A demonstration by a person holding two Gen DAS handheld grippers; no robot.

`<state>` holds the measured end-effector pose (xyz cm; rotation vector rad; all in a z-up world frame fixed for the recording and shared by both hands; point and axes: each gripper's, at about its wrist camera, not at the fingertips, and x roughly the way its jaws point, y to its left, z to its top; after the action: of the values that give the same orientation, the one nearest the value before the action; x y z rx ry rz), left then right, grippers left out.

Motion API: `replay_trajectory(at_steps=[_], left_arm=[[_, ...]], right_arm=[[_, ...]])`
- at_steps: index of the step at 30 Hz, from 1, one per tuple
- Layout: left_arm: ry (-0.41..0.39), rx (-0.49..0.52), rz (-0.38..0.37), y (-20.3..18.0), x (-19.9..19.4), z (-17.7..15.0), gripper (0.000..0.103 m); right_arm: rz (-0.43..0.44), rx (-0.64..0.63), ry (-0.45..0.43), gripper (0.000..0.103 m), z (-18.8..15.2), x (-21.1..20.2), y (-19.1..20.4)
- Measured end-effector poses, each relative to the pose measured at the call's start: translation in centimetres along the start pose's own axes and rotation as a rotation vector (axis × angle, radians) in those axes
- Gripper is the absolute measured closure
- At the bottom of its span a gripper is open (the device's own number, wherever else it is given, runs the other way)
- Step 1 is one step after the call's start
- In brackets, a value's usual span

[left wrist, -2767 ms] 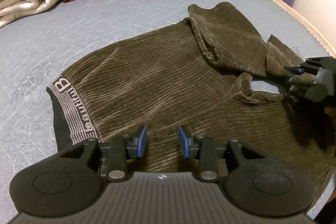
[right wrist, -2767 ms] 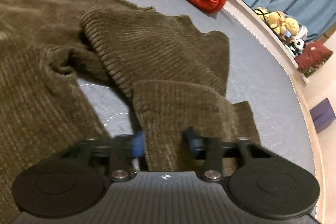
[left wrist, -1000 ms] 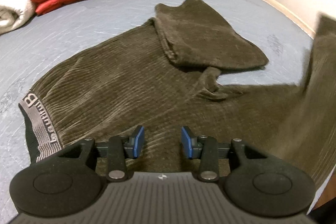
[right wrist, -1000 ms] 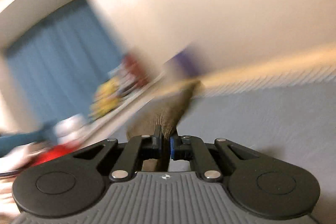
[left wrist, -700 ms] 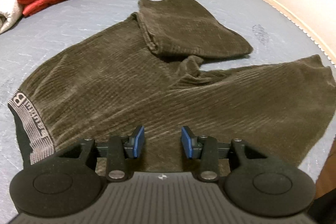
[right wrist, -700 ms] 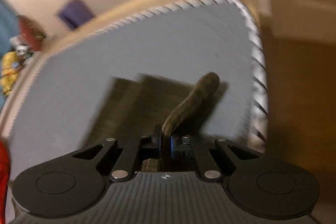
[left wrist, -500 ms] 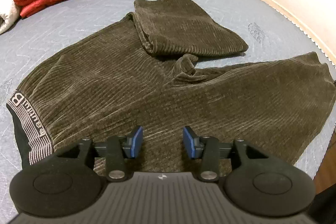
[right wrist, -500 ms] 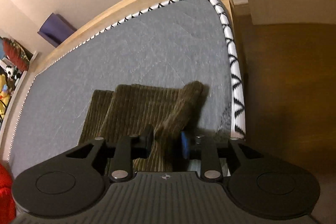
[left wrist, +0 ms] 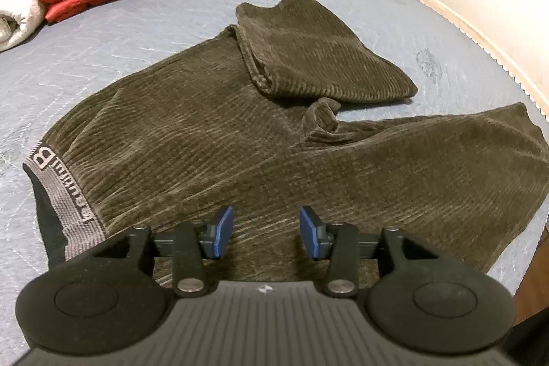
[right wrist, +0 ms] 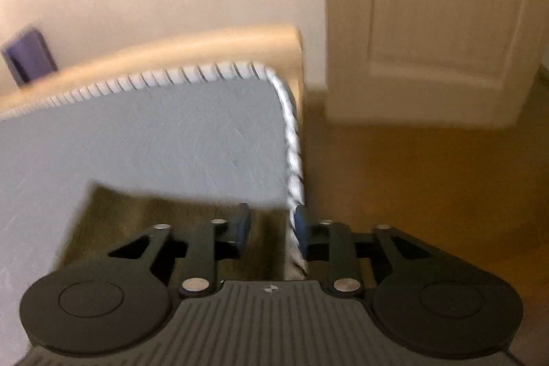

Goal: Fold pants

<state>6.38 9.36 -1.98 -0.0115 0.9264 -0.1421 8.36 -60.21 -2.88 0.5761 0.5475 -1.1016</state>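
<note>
Both pant legs now lie on the grey mattress: the pants are spread out, one leg doubled back, the other pulled straight toward the bed's edge, where a second ago it hung lifted. Left gripper hovers over the cloth, jaws apart, empty. Right gripper, earlier clamped on the hem, is opening, nothing pinched, above the leg's end.

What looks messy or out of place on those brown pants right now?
On the pants, the far leg lies doubled back on itself while the near leg is stretched flat toward the mattress edge. A small bunched pucker sits at the crotch.
</note>
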Motion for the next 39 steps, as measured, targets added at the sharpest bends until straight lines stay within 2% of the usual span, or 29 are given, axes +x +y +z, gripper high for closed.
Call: replay_trajectory(at_steps=[2, 4, 5, 6, 7, 11, 15, 17, 18, 19, 22, 25, 26, 28, 31, 33, 34, 36, 38, 39], left_arm=[[-0.008, -0.015, 0.001, 0.7, -0.4, 0.1, 0.055], [-0.021, -0.039, 0.009, 1.8, -1.1, 0.2, 0.054], [-0.028, -0.052, 0.018, 2.4, -1.4, 0.2, 0.053], [-0.038, -0.072, 0.033, 3.3, -1.8, 0.1, 0.052], [-0.044, -0.089, 0.044, 4.0, -2.1, 0.1, 0.051], [-0.058, -0.18, 0.1, 8.1, -3.4, -0.7, 0.051], [-0.06, -0.229, 0.141, 10.8, -4.3, -1.4, 0.051], [-0.063, -0.239, 0.151, 11.3, -4.6, -1.5, 0.051], [-0.066, -0.241, 0.153, 11.6, -4.8, -1.6, 0.051], [-0.068, -0.242, 0.154, 11.8, -5.0, -1.5, 0.051], [-0.066, -0.236, 0.152, 11.8, -5.1, -1.5, 0.051], [-0.058, -0.207, 0.136, 11.3, -4.8, -1.8, 0.051], [-0.054, -0.198, 0.127, 11.1, -4.6, -1.9, 0.051], [-0.04, -0.174, 0.098, 10.7, -4.3, -2.2, 0.051], [-0.024, -0.13, 0.078, 9.9, -4.1, -2.8, 0.051], [-0.017, -0.095, 0.063, 9.4, -4.2, -3.3, 0.051], [-0.013, -0.079, 0.051, 9.1, -4.3, -3.6, 0.052], [0.001, -0.049, 0.03, 8.7, -4.1, -4.3, 0.056], [0.04, -0.015, 0.016, 8.4, -3.4, -5.2, 0.069], [0.075, 0.011, 0.018, 8.3, -2.7, -5.9, 0.071]], right_arm=[[0.175, -0.008, -0.07, 0.061, 0.0, -1.2, 1.2], [0.415, -0.068, -0.026, 0.055, -0.6, -0.8, 3.4], [0.505, -0.09, 0.006, 0.055, -1.1, -0.5, 4.5], [0.561, -0.109, 0.031, 0.055, -1.7, -0.1, 5.7], [0.58, -0.126, 0.045, 0.055, -2.3, 0.4, 6.8], [0.567, -0.174, 0.113, 0.054, -3.7, 3.2, 10.6], [0.438, -0.21, 0.18, 0.05, -4.6, 6.7, 13.1], [0.394, -0.26, 0.146, 0.05, -5.1, 7.2, 14.3], [0.358, -0.314, 0.121, 0.057, -5.3, 7.2, 15.3], [0.308, -0.348, 0.091, 0.097, -5.5, 7.2, 15.9], [0.279, -0.281, 0.053, 0.098, -5.2, 8.1, 15.8], [0.276, -0.207, -0.06, 0.099, -4.4, 7.8, 15.3], [0.299, -0.2, -0.073, 0.098, -4.2, 7.9, 15.3], [0.287, -0.237, -0.075, 0.098, -4.5, 8.3, 15.5], [0.287, -0.248, -0.031, 0.095, -4.4, 8.8, 15.2], [0.311, -0.283, -0.058, 0.085, -4.2, 7.3, 15.4], [0.336, -0.297, -0.077, 0.07, -3.9, 6.1, 15.3], [0.423, -0.319, -0.107, 0.055, -3.3, 2.9, 14.9], [0.511, -0.348, -0.124, 0.052, -3.0, 0.1, 15.0], [0.536, -0.363, -0.133, 0.051, -2.8, -0.9, 15.0]])
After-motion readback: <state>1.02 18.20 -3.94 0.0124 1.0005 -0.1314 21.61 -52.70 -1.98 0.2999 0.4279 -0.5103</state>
